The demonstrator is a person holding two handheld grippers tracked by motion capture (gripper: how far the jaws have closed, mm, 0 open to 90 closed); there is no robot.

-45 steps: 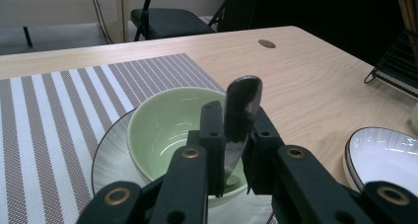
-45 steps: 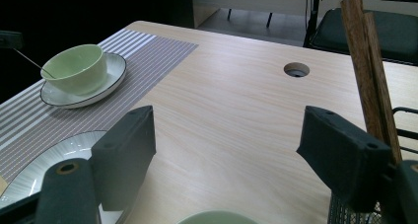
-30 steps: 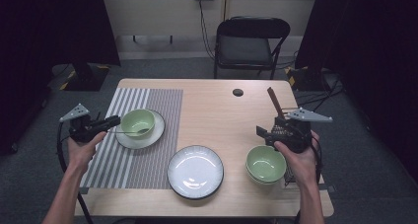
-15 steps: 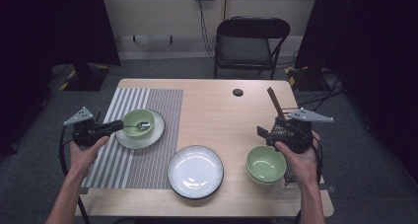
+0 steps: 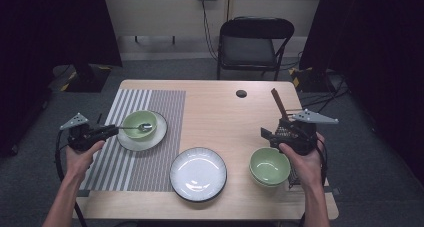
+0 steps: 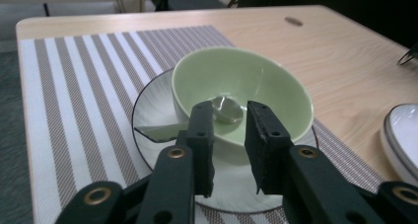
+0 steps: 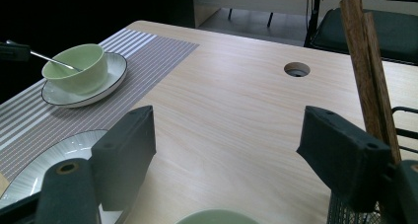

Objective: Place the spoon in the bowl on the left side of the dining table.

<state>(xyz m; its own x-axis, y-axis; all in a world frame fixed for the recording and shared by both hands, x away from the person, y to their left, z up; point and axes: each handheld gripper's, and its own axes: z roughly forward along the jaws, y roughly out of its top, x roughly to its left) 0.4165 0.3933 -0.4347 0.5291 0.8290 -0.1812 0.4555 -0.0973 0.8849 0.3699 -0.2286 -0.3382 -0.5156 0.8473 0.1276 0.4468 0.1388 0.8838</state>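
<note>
Spoon lies between slackened jaws.

My arms are bare, with no sleeves on them. My left gripper and my right gripper are black, each with a grey three-cornered plate on top and a black cable hanging from it. Up close, my jaws are two thick black blocks on black bars, with small round screws and shiny brass rings.

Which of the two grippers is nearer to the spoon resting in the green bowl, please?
Left. The left gripper is at the spoon handle; the right gripper is across the table.
</note>
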